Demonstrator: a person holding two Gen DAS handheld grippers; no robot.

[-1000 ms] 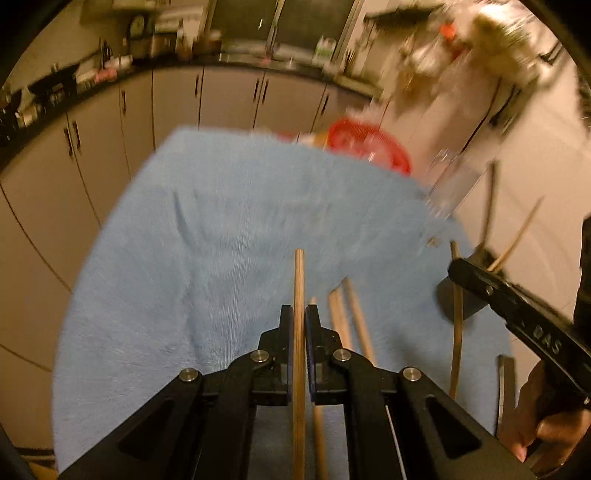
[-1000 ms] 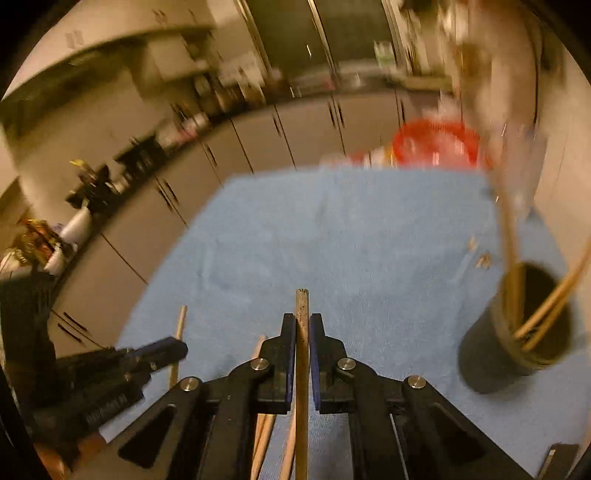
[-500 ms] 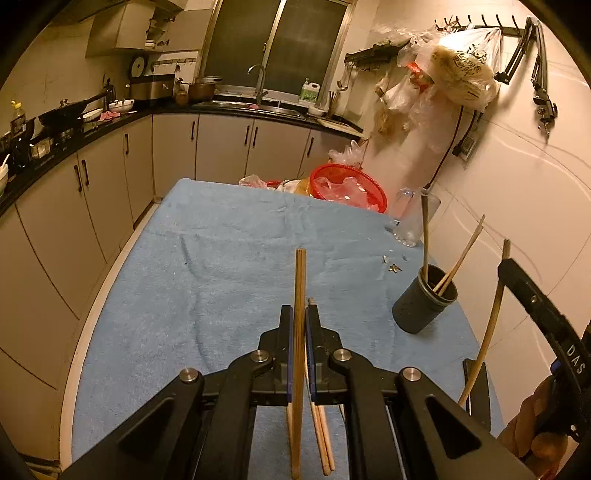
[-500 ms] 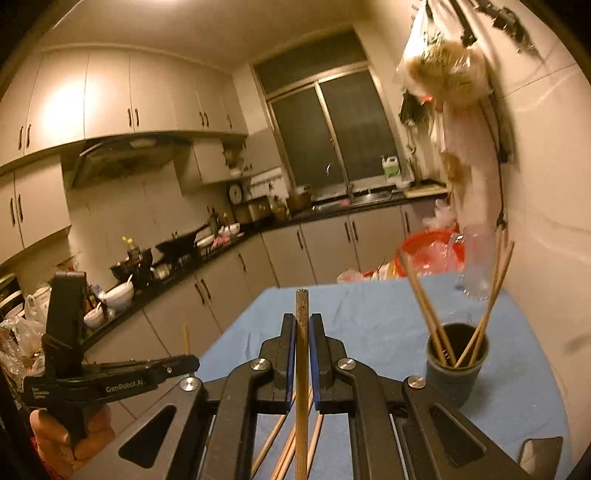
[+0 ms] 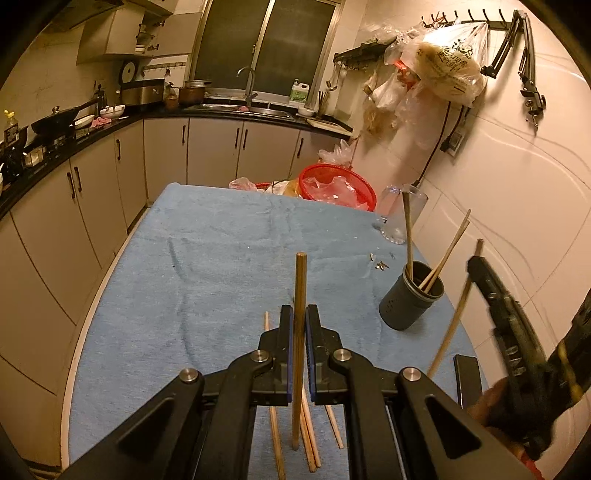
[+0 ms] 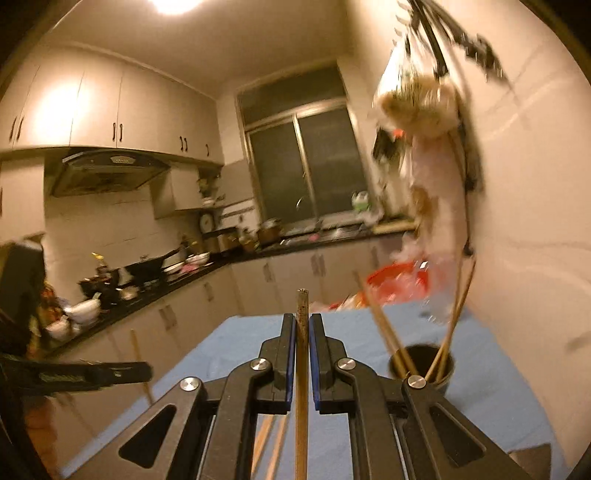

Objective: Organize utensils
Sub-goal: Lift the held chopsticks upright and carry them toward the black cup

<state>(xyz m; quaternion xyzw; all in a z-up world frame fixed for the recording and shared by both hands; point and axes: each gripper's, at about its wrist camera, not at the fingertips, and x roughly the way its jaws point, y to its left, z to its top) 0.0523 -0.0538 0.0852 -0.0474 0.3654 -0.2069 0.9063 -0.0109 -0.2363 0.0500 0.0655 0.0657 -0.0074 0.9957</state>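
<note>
Both black grippers, left gripper (image 5: 299, 325) and right gripper (image 6: 302, 334), are pinched on thin wooden chopsticks (image 5: 299, 314). Each should be lowered tip-first, slowly, into the round dark cup (image 5: 410, 301).

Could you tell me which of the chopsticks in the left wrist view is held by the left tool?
The upright chopstick clamped in the left tool. The others lie flat on the blue cloth, stand in the dark cup, or sit in the right tool.

Dim amber light, ceiling lamp (image 6: 173, 5) glare; rt view motion-blurred, fisheye edges warped.
</note>
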